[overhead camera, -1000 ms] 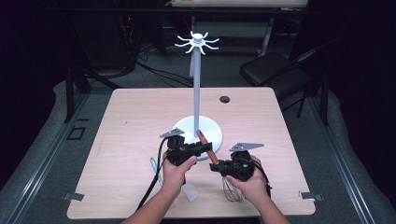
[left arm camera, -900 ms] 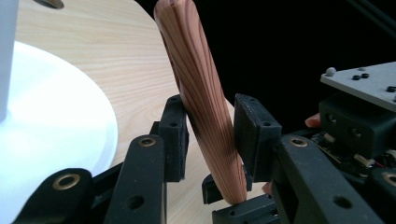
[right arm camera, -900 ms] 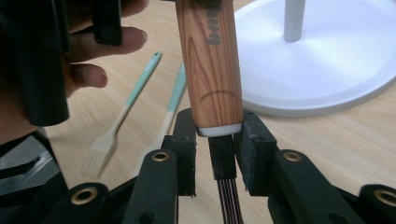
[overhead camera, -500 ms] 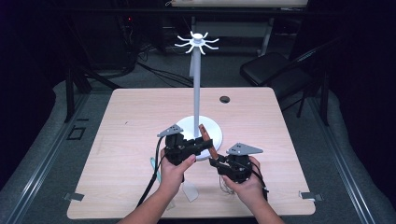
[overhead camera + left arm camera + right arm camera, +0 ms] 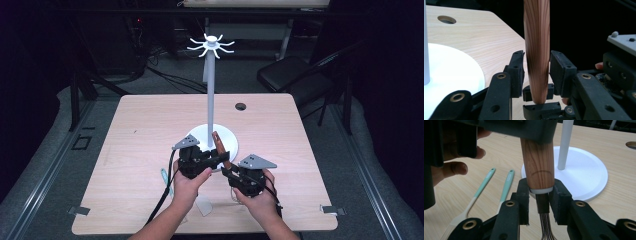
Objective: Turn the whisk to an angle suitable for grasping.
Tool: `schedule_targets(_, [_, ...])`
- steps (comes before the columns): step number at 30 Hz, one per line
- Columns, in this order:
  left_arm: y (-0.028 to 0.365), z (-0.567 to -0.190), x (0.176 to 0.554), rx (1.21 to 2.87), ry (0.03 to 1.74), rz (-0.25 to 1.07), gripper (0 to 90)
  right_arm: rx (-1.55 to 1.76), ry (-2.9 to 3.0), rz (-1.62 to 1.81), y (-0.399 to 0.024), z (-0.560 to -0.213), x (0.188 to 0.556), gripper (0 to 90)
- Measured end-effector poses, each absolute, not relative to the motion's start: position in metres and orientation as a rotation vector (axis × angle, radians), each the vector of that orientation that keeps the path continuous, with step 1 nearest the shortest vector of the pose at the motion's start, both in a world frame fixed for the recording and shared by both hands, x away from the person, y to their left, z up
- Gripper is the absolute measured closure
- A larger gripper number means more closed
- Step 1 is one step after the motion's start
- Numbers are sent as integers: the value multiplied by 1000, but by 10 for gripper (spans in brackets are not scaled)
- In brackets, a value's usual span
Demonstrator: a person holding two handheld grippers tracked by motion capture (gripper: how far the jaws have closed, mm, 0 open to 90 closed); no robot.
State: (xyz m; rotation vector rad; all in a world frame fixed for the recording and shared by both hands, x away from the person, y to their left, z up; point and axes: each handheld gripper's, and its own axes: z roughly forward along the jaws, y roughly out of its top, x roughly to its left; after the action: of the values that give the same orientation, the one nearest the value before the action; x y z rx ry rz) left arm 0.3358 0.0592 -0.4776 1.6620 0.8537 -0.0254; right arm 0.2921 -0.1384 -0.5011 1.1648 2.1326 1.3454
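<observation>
Between my two claws, seen from the high view, a whisk with a wooden handle (image 5: 218, 144) tilts up toward the white stand (image 5: 212, 75), my left claw (image 5: 220, 156) just ahead of my right claw (image 5: 227, 172), both near the stand's round base (image 5: 227, 137). Along my left claw's jaws, the handle (image 5: 537, 50) stands upright between the pads; these jaws have just been closing, yet I see slim gaps either side, so I read them as spread around it, not pinching. Along my right claw (image 5: 541, 202), the pads press on the white collar (image 5: 541, 190) at the handle's foot, the wires running down below. I judge this a hand-over: the left should pinch squarely at mid-handle before the right lets go. Two green-handled utensils (image 5: 484, 182) lie left of my right claw, the pole (image 5: 564, 142) just beyond it; open tabletop (image 5: 150, 125) lies left of the base.
</observation>
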Motion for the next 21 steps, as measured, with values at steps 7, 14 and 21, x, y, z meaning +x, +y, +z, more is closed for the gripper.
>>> schedule_targets(7, [53, -482, 332, 1683, 865, -7, 662, 1168, 2110, 1343, -139, -501, 291, 708])
schedule_targets(14, [50, -484, 330, 1680, 883, -2, 693, 1165, 2106, 1334, -138, -502, 292, 707])
schedule_targets(21, [48, -485, 328, 1665, 898, -4, 703, 1172, 2087, 1329, -139, -501, 292, 707])
